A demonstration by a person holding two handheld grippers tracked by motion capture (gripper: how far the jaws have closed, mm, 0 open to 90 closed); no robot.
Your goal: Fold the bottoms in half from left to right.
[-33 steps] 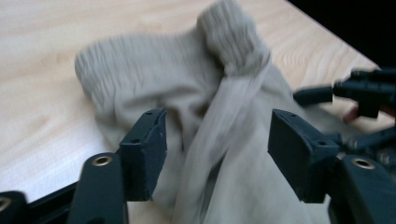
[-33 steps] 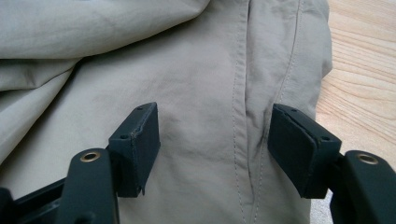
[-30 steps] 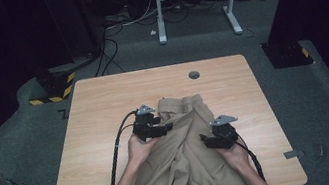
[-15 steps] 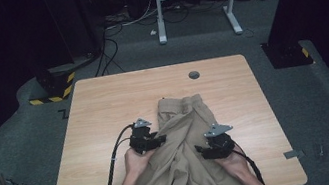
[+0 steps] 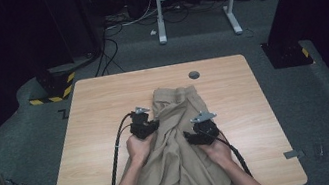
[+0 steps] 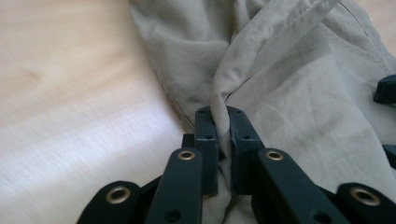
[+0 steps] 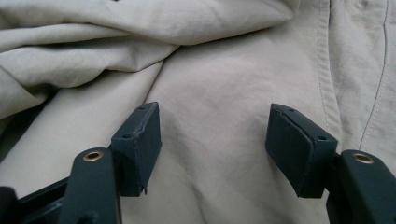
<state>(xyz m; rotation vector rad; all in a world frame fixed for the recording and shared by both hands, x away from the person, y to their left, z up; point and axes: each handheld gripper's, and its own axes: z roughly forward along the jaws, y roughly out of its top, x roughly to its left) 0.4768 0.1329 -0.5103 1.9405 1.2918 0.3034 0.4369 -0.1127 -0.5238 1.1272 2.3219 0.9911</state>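
High view: one beige garment (image 5: 183,155) lies on the table (image 5: 95,114), its long axis running from the person's edge toward the far side; two grippers work it, one per hand. The left gripper (image 6: 222,135) is clamped on a raised fold at the garment's left edge; the right gripper (image 7: 215,144) stands wide apart, holding nothing, directly over flat cloth near a stitched seam, so it is the nearer to a fresh grasp.
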